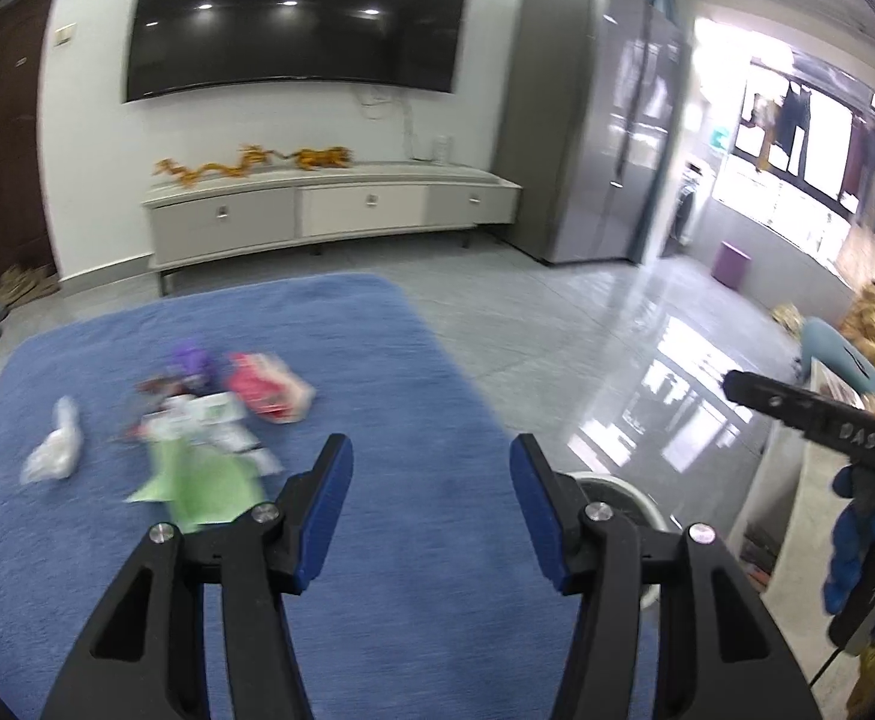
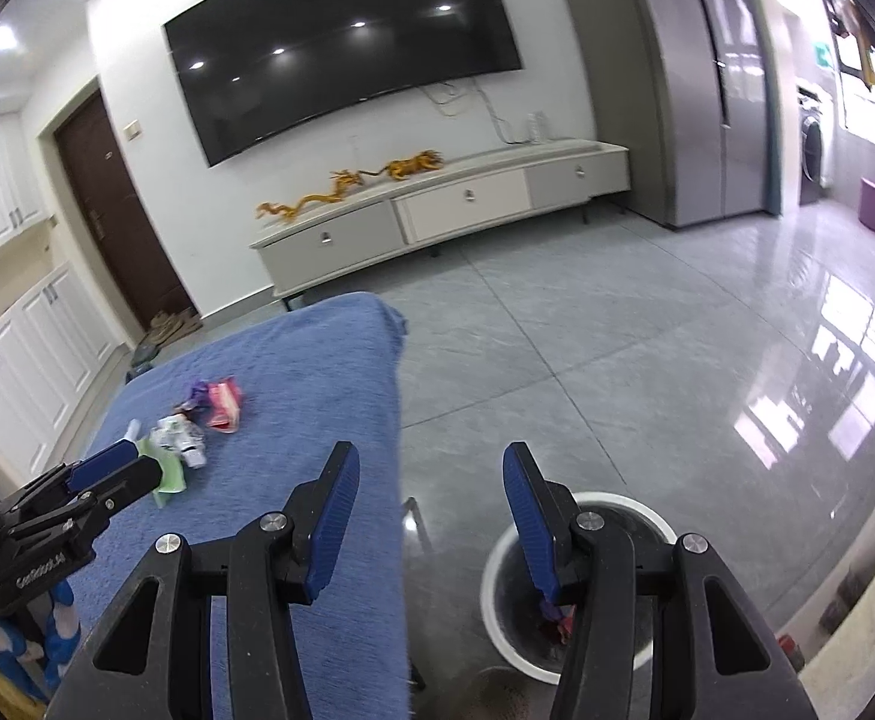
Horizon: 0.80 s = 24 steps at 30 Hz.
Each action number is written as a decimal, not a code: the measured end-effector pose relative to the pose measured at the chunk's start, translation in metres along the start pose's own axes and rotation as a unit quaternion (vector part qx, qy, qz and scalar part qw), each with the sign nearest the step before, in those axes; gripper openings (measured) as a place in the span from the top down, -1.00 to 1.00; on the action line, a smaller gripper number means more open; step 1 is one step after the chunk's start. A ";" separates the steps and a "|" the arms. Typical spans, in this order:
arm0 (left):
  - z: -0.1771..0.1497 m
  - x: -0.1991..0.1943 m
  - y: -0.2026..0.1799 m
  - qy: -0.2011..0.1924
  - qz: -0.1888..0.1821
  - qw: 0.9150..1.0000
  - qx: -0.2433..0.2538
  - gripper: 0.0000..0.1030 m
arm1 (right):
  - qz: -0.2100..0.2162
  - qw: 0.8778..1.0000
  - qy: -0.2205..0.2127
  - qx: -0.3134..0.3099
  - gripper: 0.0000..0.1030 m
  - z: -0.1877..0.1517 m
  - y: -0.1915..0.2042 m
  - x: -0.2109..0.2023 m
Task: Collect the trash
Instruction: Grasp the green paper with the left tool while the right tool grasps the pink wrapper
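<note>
Several pieces of trash lie on a blue cloth-covered table (image 1: 377, 360): a clear plastic wad (image 1: 53, 450), a green wrapper (image 1: 197, 480), a white wrapper (image 1: 197, 414), a purple wrapper (image 1: 194, 363) and a red-pink packet (image 1: 266, 390). My left gripper (image 1: 431, 462) is open and empty above the cloth, right of the pile. My right gripper (image 2: 431, 468) is open and empty above the table's right edge. A white-rimmed bin (image 2: 497, 576) stands on the floor below it, with some trash (image 2: 557, 624) inside. The left gripper (image 2: 107, 474) shows in the right wrist view close to the green wrapper (image 2: 170, 480).
A low TV cabinet (image 1: 329, 210) with orange dragon figures (image 1: 257, 159) stands against the far wall under a TV (image 1: 299, 18). A grey fridge (image 1: 599, 120) is at the right. Glossy tile floor (image 2: 677, 360) lies right of the table. The right gripper body (image 1: 827, 426) shows at the left wrist view's right edge.
</note>
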<state>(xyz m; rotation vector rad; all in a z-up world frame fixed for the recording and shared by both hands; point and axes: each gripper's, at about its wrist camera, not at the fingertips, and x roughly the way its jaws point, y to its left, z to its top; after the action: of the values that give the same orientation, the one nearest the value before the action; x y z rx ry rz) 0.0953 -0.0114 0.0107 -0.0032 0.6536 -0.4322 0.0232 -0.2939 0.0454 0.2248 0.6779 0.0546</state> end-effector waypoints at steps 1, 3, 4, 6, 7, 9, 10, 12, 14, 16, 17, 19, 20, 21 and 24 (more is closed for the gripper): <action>-0.001 0.000 0.011 -0.001 0.007 1.000 -0.006 -0.02 | 0.004 1.000 0.002 -0.006 0.08 0.001 0.007 0.006; -0.004 -0.001 0.041 0.000 0.020 1.000 -0.024 -0.02 | 0.013 1.000 0.007 -0.020 0.08 0.004 0.020 0.017; -0.005 0.000 0.054 0.002 0.026 0.999 -0.032 -0.02 | 0.018 0.999 0.011 -0.028 0.08 0.006 0.027 0.024; -0.009 0.003 0.081 0.004 0.039 0.998 -0.050 -0.02 | 0.026 0.999 0.020 -0.043 0.08 0.007 0.043 0.039; -0.010 0.005 0.087 0.005 0.043 0.997 -0.056 -0.02 | 0.031 0.998 0.024 -0.050 0.08 0.008 0.049 0.047; -0.012 0.009 0.103 0.006 0.046 0.996 -0.072 -0.02 | 0.045 0.996 0.036 -0.066 0.08 0.010 0.065 0.068; -0.012 0.013 0.111 0.005 0.046 0.996 -0.079 -0.02 | 0.050 0.995 0.041 -0.071 0.08 0.009 0.070 0.075; -0.011 0.020 0.119 0.004 0.045 0.995 -0.084 -0.02 | 0.062 0.993 0.053 -0.084 0.08 0.010 0.084 0.097; -0.009 0.031 0.124 0.008 0.047 0.995 -0.085 -0.02 | 0.074 0.991 0.062 -0.092 0.08 0.010 0.098 0.114; -0.010 0.044 0.129 0.014 0.044 0.995 -0.089 -0.02 | 0.085 0.989 0.069 -0.102 0.08 0.012 0.111 0.132; -0.011 0.052 0.132 0.018 0.040 0.995 -0.090 -0.02 | 0.090 0.988 0.072 -0.108 0.08 0.013 0.117 0.142; -0.014 0.060 0.133 0.022 0.036 0.995 -0.089 -0.02 | 0.104 0.985 0.078 -0.116 0.08 0.016 0.128 0.162; -0.016 0.065 0.135 0.026 0.031 0.995 -0.091 -0.01 | 0.111 0.983 0.081 -0.119 0.08 0.016 0.133 0.171; -0.018 0.068 0.137 0.027 0.028 0.995 -0.093 -0.01 | 0.116 0.982 0.083 -0.121 0.07 0.017 0.136 0.176; -0.023 0.074 0.143 0.030 0.019 0.994 -0.101 0.09 | 0.130 0.978 0.092 -0.132 0.06 0.018 0.150 0.201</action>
<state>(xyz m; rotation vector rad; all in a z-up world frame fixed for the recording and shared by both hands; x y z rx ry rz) 0.1900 0.0925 -0.0708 -0.1701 0.7530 -0.3299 0.1945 -0.1259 -0.0313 0.0511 0.8139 0.4182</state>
